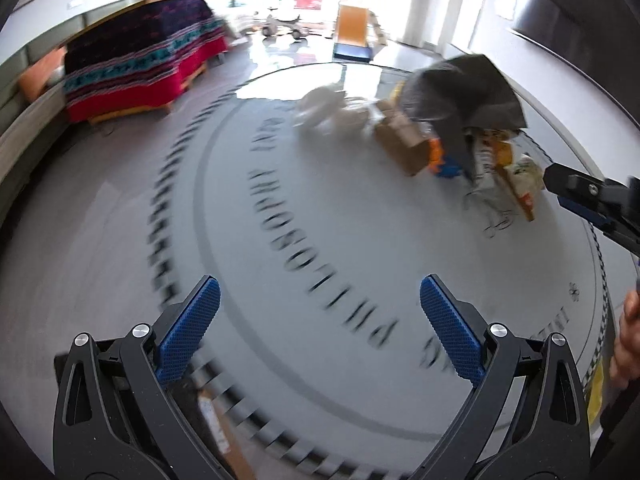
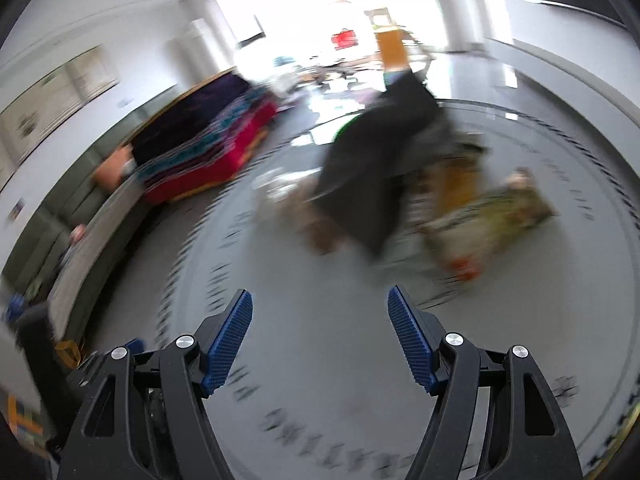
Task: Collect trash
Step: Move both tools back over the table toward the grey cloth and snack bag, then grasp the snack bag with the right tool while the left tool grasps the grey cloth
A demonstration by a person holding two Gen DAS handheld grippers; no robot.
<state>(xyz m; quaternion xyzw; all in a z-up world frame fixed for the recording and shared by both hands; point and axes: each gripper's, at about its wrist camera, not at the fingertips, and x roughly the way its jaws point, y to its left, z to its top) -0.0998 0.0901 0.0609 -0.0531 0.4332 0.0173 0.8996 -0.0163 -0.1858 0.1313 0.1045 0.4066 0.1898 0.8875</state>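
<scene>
Trash heap on a round printed floor mat, both grippers wide open and empty.

The left gripper (image 1: pixel 320 308) and right gripper (image 2: pixel 320 324) hover above the smooth grey mat (image 1: pixel 280 208), ribbed blue pads spread apart, nothing between them. Far ahead lies the trash pile (image 1: pixel 452 128): a limp dark-grey plastic bag (image 1: pixel 468 92) draped over a brown cardboard box (image 1: pixel 404 140), crinkled clear wrap (image 1: pixel 324 108) and a printed yellow snack packet (image 1: pixel 520 176). Both views are motion-blurred.
</scene>
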